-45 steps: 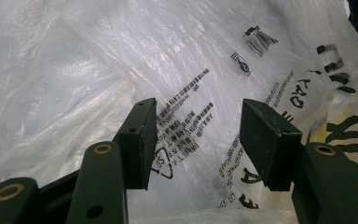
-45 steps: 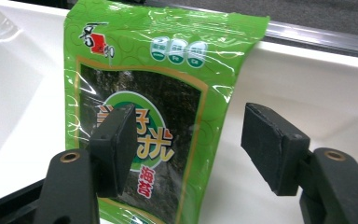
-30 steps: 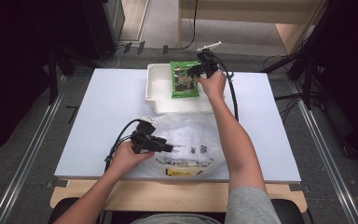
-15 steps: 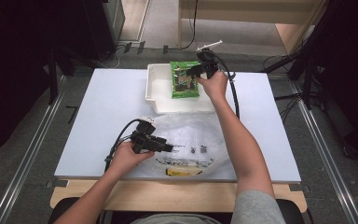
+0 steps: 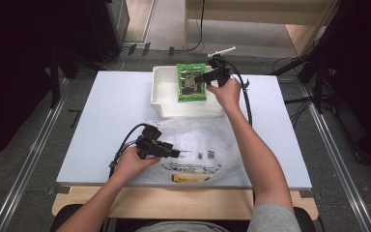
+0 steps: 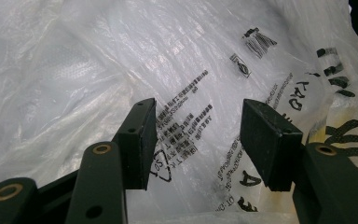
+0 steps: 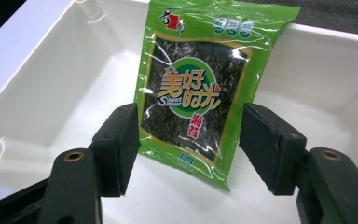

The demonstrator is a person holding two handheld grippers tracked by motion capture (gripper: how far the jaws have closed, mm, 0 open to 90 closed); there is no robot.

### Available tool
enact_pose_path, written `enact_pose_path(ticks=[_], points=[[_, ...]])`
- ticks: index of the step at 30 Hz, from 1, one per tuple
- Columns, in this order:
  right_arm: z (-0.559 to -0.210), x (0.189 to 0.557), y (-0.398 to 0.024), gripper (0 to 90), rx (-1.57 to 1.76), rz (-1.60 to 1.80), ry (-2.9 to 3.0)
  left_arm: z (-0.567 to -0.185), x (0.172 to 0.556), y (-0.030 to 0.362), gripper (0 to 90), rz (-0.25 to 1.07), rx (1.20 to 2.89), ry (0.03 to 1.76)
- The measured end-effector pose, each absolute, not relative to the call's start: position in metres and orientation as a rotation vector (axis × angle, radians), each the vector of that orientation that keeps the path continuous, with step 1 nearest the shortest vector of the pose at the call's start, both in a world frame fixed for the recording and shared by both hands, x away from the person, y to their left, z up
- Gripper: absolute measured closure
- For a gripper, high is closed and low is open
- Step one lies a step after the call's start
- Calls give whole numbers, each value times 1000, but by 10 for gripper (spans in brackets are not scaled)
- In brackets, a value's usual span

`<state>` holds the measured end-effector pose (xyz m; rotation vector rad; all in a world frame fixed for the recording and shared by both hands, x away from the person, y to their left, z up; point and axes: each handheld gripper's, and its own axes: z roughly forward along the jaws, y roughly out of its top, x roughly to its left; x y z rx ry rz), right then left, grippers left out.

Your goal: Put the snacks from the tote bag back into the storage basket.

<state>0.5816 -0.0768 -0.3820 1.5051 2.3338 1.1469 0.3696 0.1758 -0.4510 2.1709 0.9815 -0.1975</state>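
A person sits at a white desk (image 5: pixel 111 106) with 1 set of tongs in each hand.

The right tongs (image 7: pixel 189 149) reach into a white bin (image 5: pixel 166 92) at the far side of the desk. Their 2 jaws stand apart on either side of a green snack packet (image 7: pixel 193 88), which leans upright against the bin's far wall with its lower edge on the bin floor. The jaws have just been closing a little with the packet between them. The left pad sits at the packet's edge and the right pad shows a narrow gap; from this angle it is hard to tell whether either pad presses on the packet, though it looks loose. In the high view the right tongs (image 5: pixel 204 77) sit over the packet (image 5: pixel 191 83).

The left tongs (image 6: pixel 198 140) hover near the person, jaws wide apart, just above a crumpled clear plastic bag (image 6: pixel 121 60) printed with black text. Nothing is gripped between them. In the high view the left tongs (image 5: pixel 176 153) rest at the bag's (image 5: pixel 198 140) left edge.
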Motion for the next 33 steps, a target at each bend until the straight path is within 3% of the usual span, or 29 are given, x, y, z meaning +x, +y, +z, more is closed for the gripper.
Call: enact_pose_path(ticks=[33], points=[[-378, 513, -64, 396, 1295, 1227, 2468, -450, 369, 174, 468, -192, 2178, 977]])
